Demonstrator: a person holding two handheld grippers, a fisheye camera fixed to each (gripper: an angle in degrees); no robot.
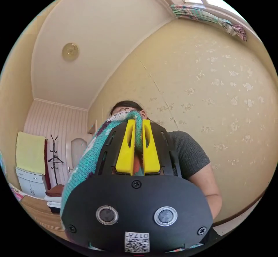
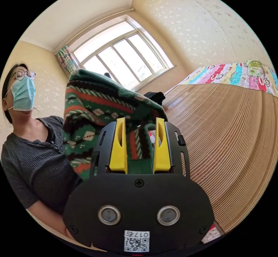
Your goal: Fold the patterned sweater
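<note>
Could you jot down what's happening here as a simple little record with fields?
Garment: patterned sweater, green, red and white knit
Left gripper: shut on a sweater edge
Right gripper: jaws apart, sweater fabric between them
Sweater position: lifted up in front of the person
Surface: bed with a woven mat
Fold progress: not yet laid flat

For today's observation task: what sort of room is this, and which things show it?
Most likely a bedroom in a home: a bed with a bamboo mat and cartoon sheet, a curtained window, and a coat stand.
</note>
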